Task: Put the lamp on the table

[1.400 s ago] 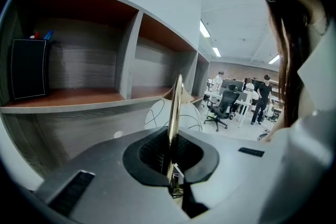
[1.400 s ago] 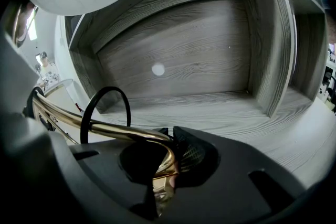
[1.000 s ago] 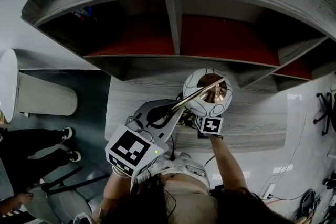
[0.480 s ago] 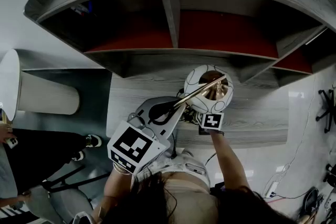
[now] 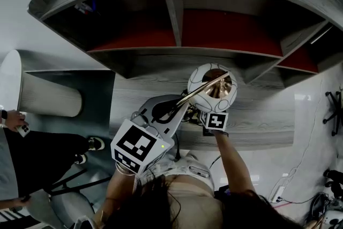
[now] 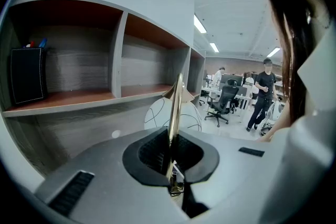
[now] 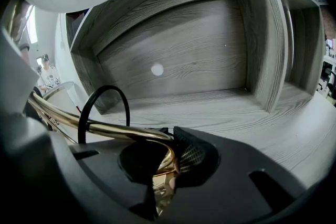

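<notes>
No legible text, brand, number or sign anywhere.

Nearest to signage:
- large black-and-white square marker [image 5: 140, 146] on cube of left gripper [image 6: 171, 162]: block pattern only, no letters or digits.
- smaller square marker [image 5: 216, 121] on right gripper [image 7: 164, 165]: same kind, pattern only.

Also checked:
- lamp [image 5: 206, 95]: thin curved lines across white globe, no lettering.
- black panel [image 6: 25, 75] standing in leftmost compartment of shelf [image 6: 118, 55]: plain face, no print made out.
</notes>
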Demonstrator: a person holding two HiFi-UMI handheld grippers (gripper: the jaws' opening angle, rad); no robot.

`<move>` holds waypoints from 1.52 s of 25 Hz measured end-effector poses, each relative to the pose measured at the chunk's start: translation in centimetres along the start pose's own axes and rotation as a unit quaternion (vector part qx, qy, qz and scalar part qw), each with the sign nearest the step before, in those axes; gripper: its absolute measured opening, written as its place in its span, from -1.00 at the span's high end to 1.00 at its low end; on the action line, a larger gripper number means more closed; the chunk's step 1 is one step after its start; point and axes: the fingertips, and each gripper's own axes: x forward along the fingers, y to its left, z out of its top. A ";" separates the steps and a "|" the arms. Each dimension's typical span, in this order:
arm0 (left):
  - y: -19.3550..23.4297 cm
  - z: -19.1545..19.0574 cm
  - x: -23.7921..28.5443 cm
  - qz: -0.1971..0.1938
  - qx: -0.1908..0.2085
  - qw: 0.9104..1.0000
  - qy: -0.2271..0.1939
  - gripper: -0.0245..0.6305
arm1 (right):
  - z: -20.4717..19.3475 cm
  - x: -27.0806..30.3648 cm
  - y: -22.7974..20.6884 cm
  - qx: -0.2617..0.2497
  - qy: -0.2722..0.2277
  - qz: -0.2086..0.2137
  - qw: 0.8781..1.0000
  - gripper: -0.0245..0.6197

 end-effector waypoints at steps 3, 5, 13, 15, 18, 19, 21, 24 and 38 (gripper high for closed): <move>0.1 0.0 0.0 0.006 0.001 1.000 0.000 0.89 | -0.1 0.0 -0.1 -0.002 0.002 -0.002 1.000 0.83; 0.1 0.0 -0.1 0.010 0.002 1.000 0.000 0.89 | -0.2 0.1 -0.1 -0.002 0.004 -0.003 1.000 0.83; 0.0 -0.1 -0.5 0.013 -0.005 1.000 0.005 0.89 | -0.4 0.0 -0.1 0.007 0.010 0.004 1.000 0.83; -0.1 -0.1 -0.6 0.016 -0.004 1.000 0.005 0.89 | -0.4 0.0 0.0 0.010 0.010 0.006 1.000 0.83; -0.1 -0.1 -0.8 0.018 -0.004 1.000 0.004 0.89 | -0.6 0.0 0.0 0.017 0.014 0.009 1.000 0.83; -0.2 -0.3 -0.9 0.019 -0.006 1.000 0.005 0.88 | -0.9 -0.2 0.1 0.020 0.017 0.009 1.000 0.83; -0.4 -0.5 -1.1 0.021 -0.009 1.000 0.005 0.88 | -1.2 -0.4 0.1 0.022 0.018 0.010 1.000 0.83; -0.2 -0.3 -1.1 0.026 -0.006 1.000 0.002 0.88 | -0.5 -0.3 0.0 0.018 0.011 0.009 1.000 0.83; 0.3 -0.9 -2.4 0.071 -0.022 0.997 -0.007 0.77 | -1.6 -1.7 -0.5 0.012 0.009 0.005 1.000 0.81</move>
